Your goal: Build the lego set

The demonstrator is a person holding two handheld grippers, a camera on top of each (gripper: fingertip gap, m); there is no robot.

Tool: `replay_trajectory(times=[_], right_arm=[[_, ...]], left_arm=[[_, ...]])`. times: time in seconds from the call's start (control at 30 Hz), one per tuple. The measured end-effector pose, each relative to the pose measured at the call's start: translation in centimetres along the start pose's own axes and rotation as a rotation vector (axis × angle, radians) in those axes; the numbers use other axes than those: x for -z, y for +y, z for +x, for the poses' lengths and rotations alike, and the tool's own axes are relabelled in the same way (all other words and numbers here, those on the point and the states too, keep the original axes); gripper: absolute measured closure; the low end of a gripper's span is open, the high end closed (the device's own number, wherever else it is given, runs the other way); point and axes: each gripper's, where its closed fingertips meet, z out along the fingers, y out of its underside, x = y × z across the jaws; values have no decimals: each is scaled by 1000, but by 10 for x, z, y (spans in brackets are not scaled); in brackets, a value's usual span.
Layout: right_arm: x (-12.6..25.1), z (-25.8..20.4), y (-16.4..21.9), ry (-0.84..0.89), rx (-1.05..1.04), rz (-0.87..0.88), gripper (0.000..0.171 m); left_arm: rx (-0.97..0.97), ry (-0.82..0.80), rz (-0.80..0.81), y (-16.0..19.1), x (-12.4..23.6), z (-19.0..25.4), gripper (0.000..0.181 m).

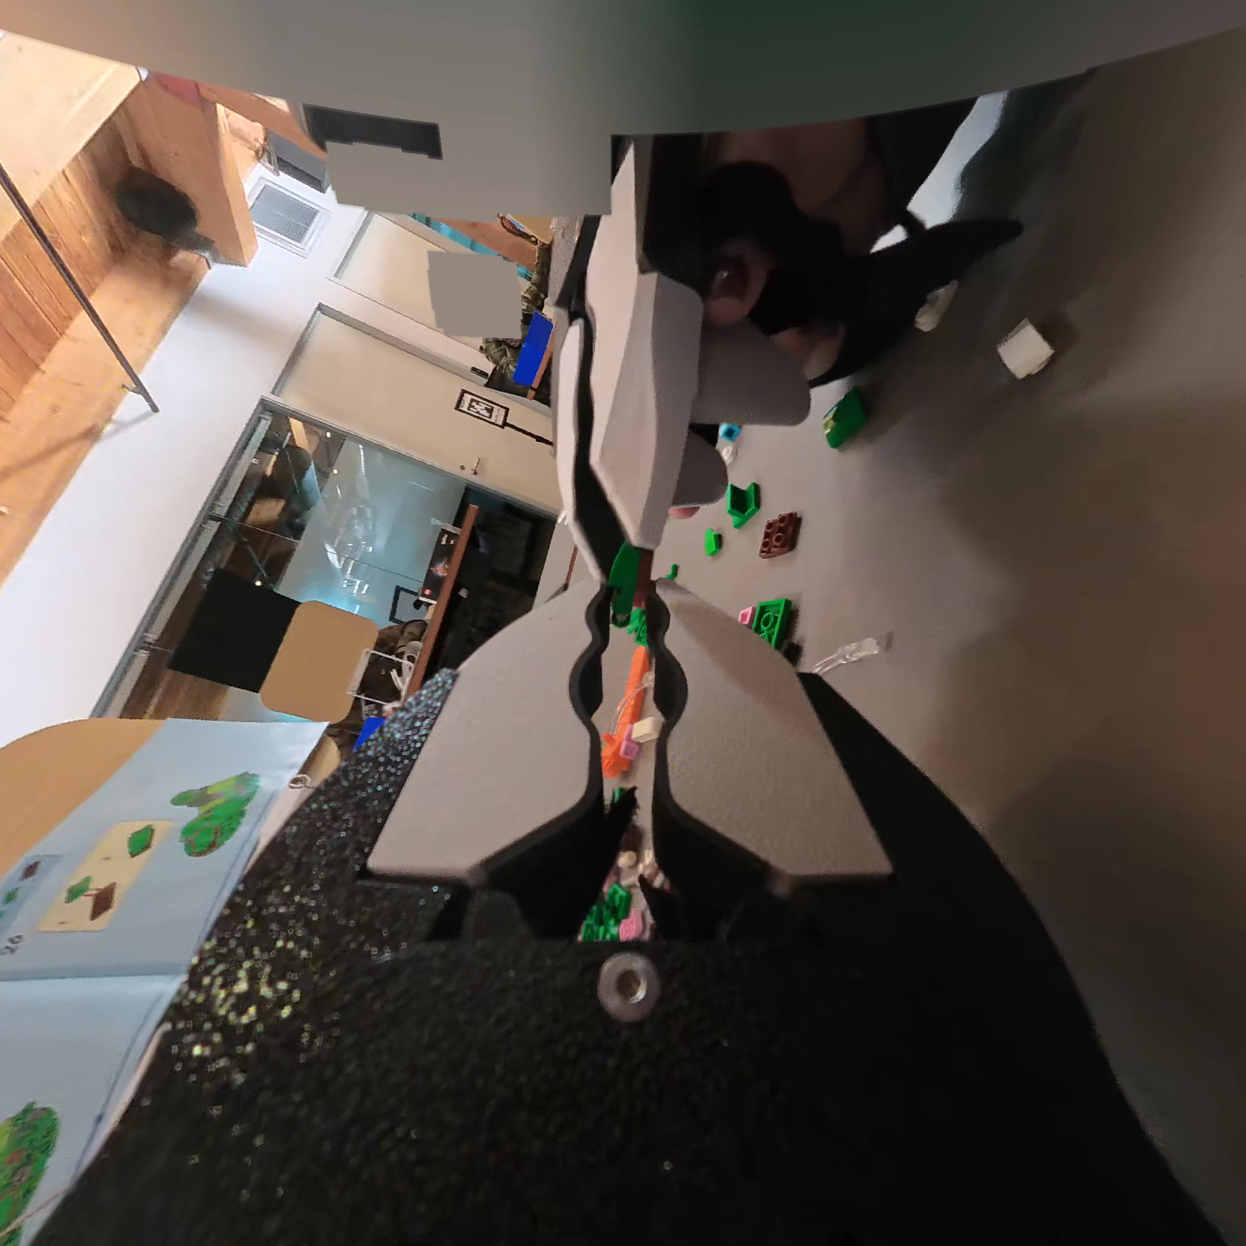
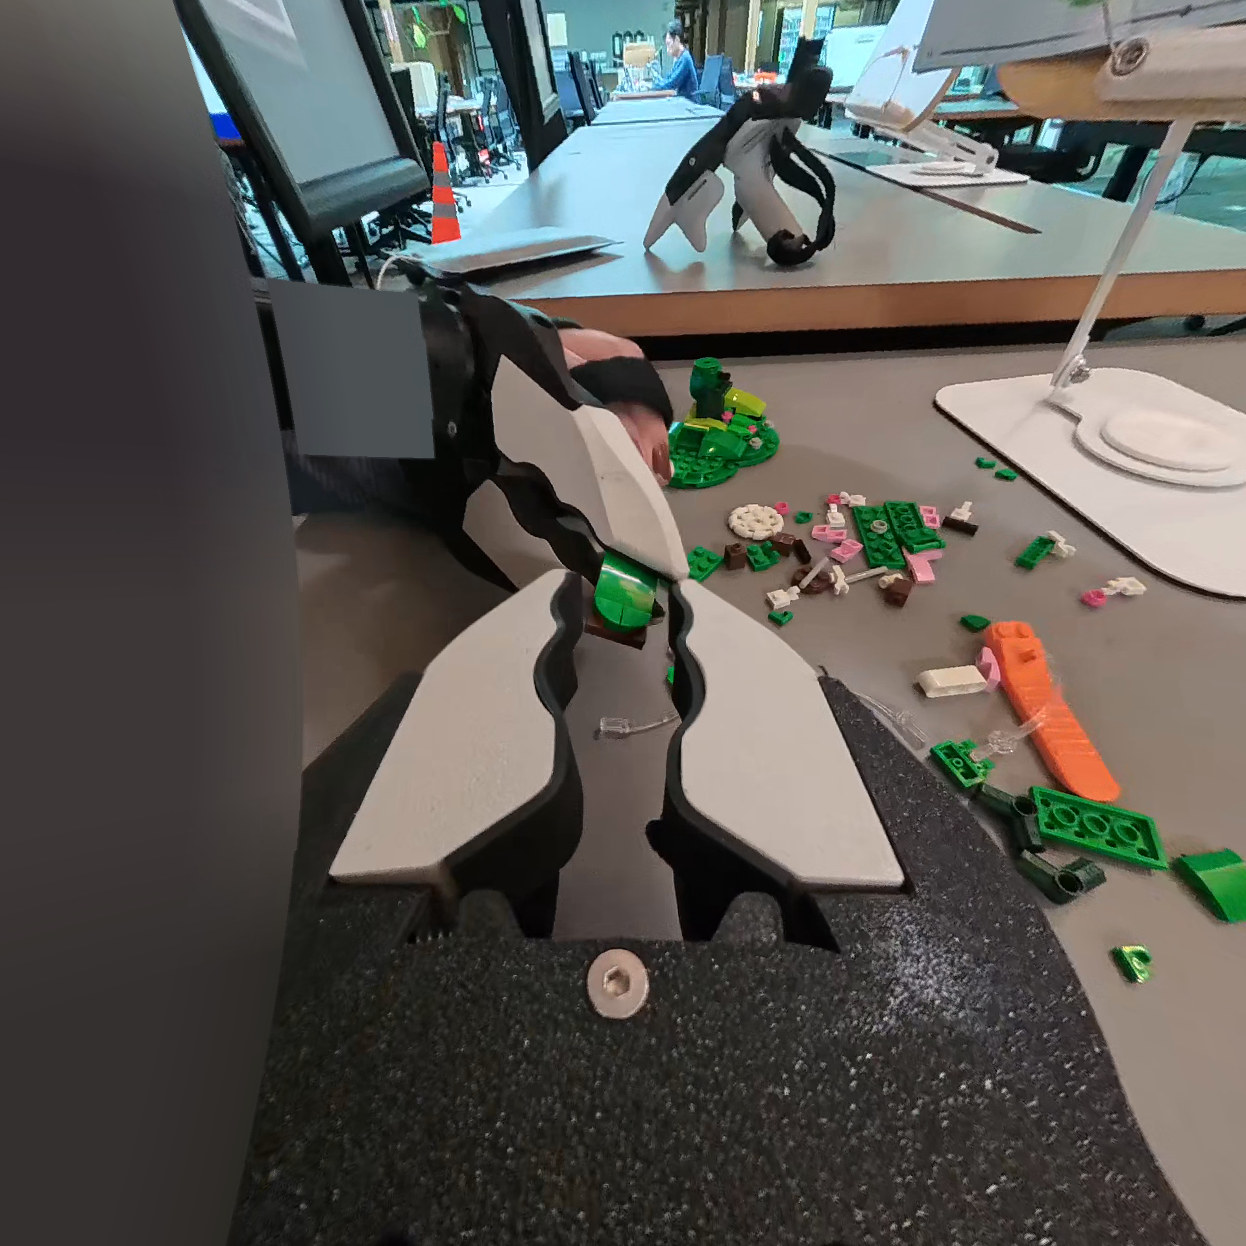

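Frame centre: my right gripper (image 2: 624, 593) and left gripper (image 1: 634, 600) both clench the small green-and-brown brick assembly (image 2: 624, 597); I press squarely, avoiding twist.

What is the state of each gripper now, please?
Left gripper: shut on the green piece.
Right gripper: shut on the same green piece, from the other side.
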Motion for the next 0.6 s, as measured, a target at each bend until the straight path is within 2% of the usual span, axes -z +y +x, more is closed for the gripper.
replay_trajectory(times=[0.33, 0.6], right_arm=[[-2, 0, 4, -12, -34, -29, 150], [-2, 1, 7, -18, -38, -49, 154]], left_arm=[[-84, -20, -22, -1, -1, 1, 172], [-67, -11, -22, 1, -3, 3, 171]])
